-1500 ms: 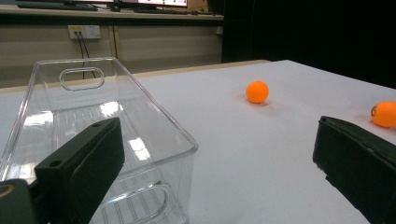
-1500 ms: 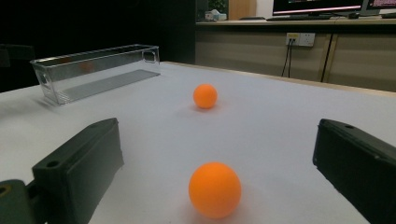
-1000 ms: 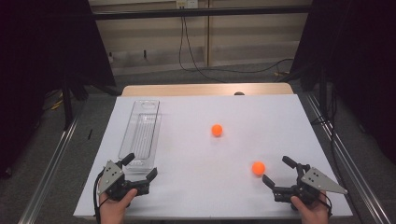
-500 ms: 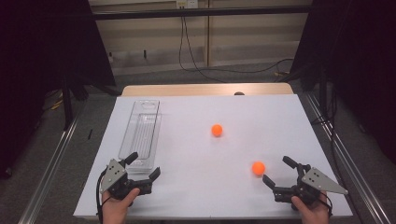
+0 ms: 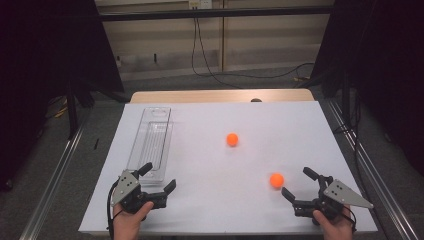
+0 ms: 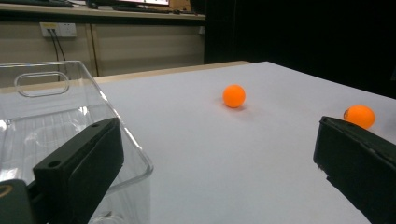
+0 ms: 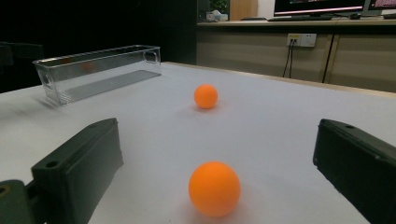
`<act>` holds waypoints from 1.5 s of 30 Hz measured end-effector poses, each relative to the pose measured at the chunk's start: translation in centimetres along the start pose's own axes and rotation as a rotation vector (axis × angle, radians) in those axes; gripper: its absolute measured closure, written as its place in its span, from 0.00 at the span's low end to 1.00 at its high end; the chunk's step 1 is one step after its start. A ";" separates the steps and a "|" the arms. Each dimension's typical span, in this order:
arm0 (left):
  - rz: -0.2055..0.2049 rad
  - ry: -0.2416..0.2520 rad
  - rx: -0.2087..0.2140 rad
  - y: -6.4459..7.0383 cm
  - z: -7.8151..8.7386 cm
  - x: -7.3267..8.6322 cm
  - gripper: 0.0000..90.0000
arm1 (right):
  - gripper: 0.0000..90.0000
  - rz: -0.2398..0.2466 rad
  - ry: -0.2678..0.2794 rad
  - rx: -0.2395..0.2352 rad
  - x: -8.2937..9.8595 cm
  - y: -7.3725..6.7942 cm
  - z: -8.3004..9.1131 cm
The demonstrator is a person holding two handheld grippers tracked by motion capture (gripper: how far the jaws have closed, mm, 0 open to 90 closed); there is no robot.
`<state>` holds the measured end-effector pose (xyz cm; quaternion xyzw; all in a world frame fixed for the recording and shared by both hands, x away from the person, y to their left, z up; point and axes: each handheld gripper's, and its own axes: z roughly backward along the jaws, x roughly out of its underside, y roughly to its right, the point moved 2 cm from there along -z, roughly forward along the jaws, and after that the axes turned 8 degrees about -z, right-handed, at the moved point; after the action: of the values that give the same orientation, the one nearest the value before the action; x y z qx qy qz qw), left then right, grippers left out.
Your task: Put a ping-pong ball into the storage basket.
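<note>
Two orange balls lie on the white table (image 5: 210, 150). The far ball (image 5: 232, 139) (image 6: 234, 95) (image 7: 206, 96) rests near the middle. The near ball (image 5: 276, 180) (image 7: 214, 188) (image 6: 359, 116) lies just ahead of my right gripper (image 5: 298, 182) (image 7: 217, 177), which stands open and empty at the front right. A clear plastic bin (image 5: 151, 142) (image 6: 51, 121) (image 7: 98, 70) runs lengthwise along the left side. My left gripper (image 5: 159, 176) (image 6: 215, 172) is open and empty at the bin's near end, one jaw just beside its near corner.
Beyond the table's far edge a wooden strip (image 5: 220, 96) shows, then floor with cables (image 5: 210, 65) and a wall. Metal rails (image 5: 55, 170) run along both sides of the table. Dark curtains hang to the left and right.
My left gripper has shifted slightly to the right along the front edge. The right gripper, both balls and the bin have stayed put.
</note>
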<state>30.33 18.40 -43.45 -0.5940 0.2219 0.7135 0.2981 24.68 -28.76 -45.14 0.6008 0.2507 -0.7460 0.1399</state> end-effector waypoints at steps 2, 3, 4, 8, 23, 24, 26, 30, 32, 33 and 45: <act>0.002 -0.002 0.007 0.1 -0.2 -0.1 0.02 | 0.01 0.000 0.000 0.000 0.0 0.0 0.0; 0.008 0.001 0.010 0.2 -0.3 -0.1 0.02 | 0.01 0.000 0.000 0.000 0.0 0.0 0.0; 0.004 -0.005 0.012 0.2 -0.3 -0.1 0.02 | 0.01 0.000 0.000 0.000 0.0 0.0 0.0; 0.005 -0.006 0.018 0.4 -0.6 -0.2 0.02 | 0.01 0.002 -0.001 -0.001 0.0 0.0 0.0; 0.005 -0.007 0.058 1.4 -1.9 -0.9 0.02 | 0.01 0.001 -0.001 -0.005 -0.1 0.0 0.0; 0.009 -0.005 0.060 1.5 -2.0 -0.9 0.02 | 0.01 0.002 -0.001 -0.006 -0.1 0.0 0.0; 0.003 -0.005 0.070 1.6 -2.2 -1.1 0.02 | 0.01 0.001 -0.001 -0.004 -0.1 0.0 0.0; 0.010 -0.010 0.080 1.9 -2.4 -1.2 0.01 | 0.01 0.001 -0.001 -0.003 -0.1 0.0 0.0; 0.009 -0.016 0.087 1.9 -2.6 -1.1 0.01 | 0.01 0.001 -0.001 -0.003 -0.1 0.0 0.0; 0.009 -0.020 0.091 2.0 -2.6 -1.1 0.01 | 0.01 0.002 -0.001 -0.005 -0.1 0.0 0.0; 0.012 -0.028 0.116 2.6 -3.7 -1.5 0.01 | 0.01 0.006 -0.002 -0.010 -0.1 -0.1 0.0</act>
<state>31.37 13.84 -42.75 -0.5645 0.2621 0.7094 0.3307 24.63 -28.74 -45.04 0.6002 0.2524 -0.7449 0.1456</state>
